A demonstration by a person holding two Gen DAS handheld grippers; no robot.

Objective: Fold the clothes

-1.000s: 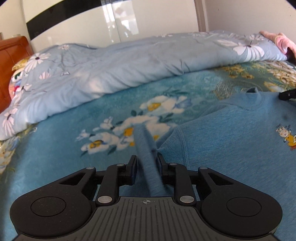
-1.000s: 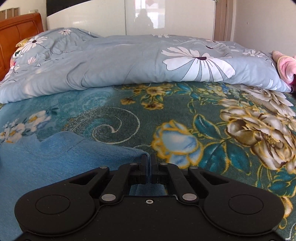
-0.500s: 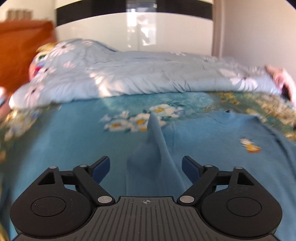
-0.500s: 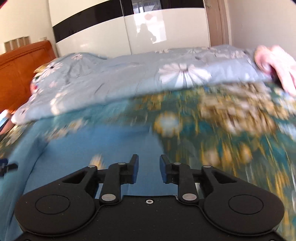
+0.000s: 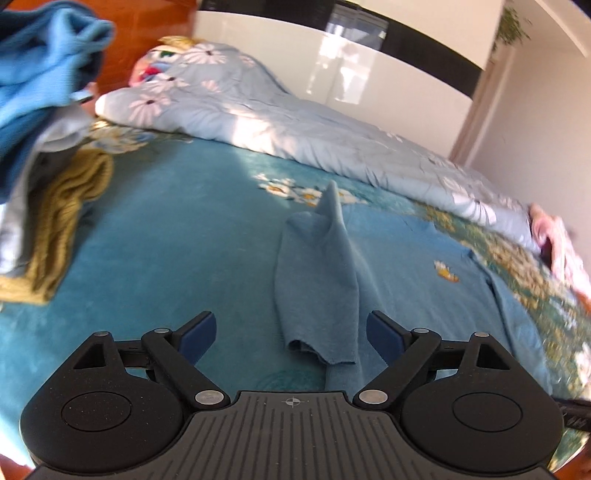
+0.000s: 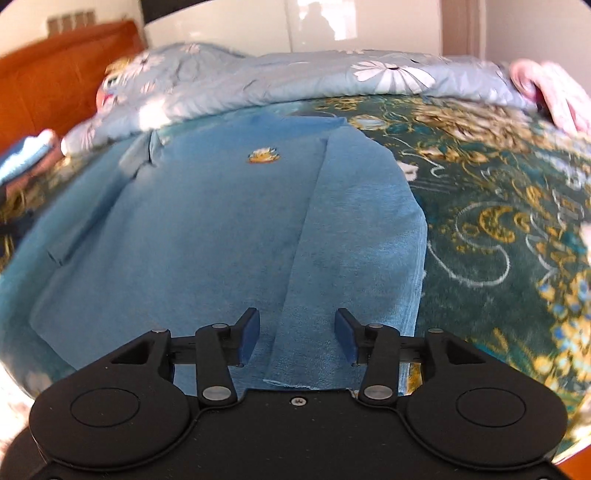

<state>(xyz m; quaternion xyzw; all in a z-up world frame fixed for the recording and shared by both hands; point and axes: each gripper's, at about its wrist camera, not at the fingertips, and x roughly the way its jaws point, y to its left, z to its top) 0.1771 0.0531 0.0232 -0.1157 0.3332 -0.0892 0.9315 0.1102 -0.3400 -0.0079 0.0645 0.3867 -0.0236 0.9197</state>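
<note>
Blue sweatshirt (image 6: 207, 206), teal floral bedspread (image 6: 498, 206)

Left wrist camera: mounted behind the left gripper (image 5: 290, 334), looking forward and downward over the bed (image 5: 155, 258), close to the sweater (image 5: 399, 280); horizon tilted. Right wrist camera: behind the right gripper (image 6: 295, 336), same downward pitch, close over the sweater (image 6: 207, 221). Shared: sweater, quilt (image 5: 295, 125) (image 6: 280, 81), wardrobe (image 5: 332, 62) (image 6: 354, 26).

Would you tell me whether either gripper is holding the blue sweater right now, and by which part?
Nothing is held. The left gripper and right gripper have just been opening; their jaws stand apart around the blue sweater, whose sleeves lie loose between them.
</note>
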